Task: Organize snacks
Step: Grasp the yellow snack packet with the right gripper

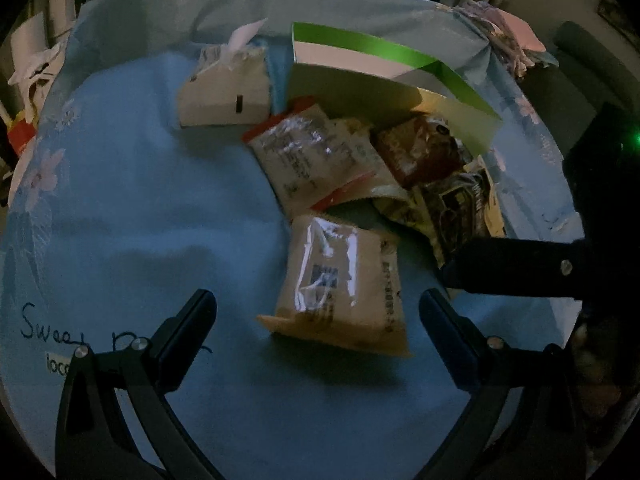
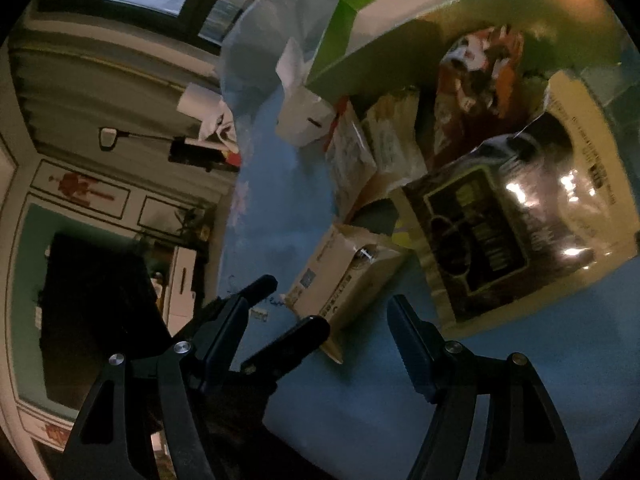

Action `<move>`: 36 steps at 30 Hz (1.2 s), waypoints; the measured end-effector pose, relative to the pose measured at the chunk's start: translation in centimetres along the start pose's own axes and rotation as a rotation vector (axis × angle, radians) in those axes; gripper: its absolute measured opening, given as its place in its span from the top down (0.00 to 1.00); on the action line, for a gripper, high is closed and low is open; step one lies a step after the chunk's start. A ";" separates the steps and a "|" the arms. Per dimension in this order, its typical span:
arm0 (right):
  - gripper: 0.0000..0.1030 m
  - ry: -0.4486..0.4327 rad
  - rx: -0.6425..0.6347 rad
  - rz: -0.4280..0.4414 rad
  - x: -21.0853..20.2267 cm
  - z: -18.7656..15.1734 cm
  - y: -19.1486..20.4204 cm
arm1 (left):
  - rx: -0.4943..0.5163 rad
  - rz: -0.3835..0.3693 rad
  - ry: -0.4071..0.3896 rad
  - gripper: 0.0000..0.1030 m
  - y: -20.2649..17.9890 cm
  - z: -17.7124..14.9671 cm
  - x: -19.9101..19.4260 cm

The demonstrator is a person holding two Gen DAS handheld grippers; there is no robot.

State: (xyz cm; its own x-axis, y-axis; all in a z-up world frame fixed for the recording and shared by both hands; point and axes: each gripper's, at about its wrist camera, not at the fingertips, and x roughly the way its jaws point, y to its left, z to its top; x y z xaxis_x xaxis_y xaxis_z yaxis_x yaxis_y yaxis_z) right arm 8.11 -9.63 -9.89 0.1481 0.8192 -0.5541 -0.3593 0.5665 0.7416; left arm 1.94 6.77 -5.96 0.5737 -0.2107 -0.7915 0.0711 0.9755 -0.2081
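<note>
We lower the left gripper, jaws spread and empty, around the beige packet just before the green box, pinching its middle gently.

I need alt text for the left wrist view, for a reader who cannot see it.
Open left gripper hovers around a beige snack packet on a blue cloth. Behind lie more packets, an open green box and a tissue box.

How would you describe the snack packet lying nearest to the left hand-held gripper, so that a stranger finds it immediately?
Start at the green and white box standing open on the blue cloth, with snack packets spilled before it. The pale beige packet lies apart from that pile, nearest the camera. Unlike the red-edged packet and the dark packet, it is plain cream with a small dark square code.
</note>
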 end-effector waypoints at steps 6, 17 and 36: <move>0.29 0.048 0.002 -0.036 2.0 -0.2 0.8 | 0.000 -0.034 0.009 0.10 -0.1 -0.2 0.1; 0.32 0.082 -0.044 -0.133 3.9 -0.3 1.5 | 0.012 -0.017 0.032 0.27 -0.6 -0.3 0.9; 0.54 0.053 -0.114 -0.134 2.9 -1.0 2.2 | 0.063 0.024 -0.019 0.32 -1.9 -0.6 -0.5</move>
State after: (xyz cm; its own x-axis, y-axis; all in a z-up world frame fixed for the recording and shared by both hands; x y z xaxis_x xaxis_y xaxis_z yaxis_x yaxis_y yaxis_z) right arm 6.86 -6.07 -10.27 0.1538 0.7296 -0.6664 -0.4425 0.6538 0.6137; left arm 1.03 5.02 -5.56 0.5910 -0.1869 -0.7847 0.1084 0.9824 -0.1523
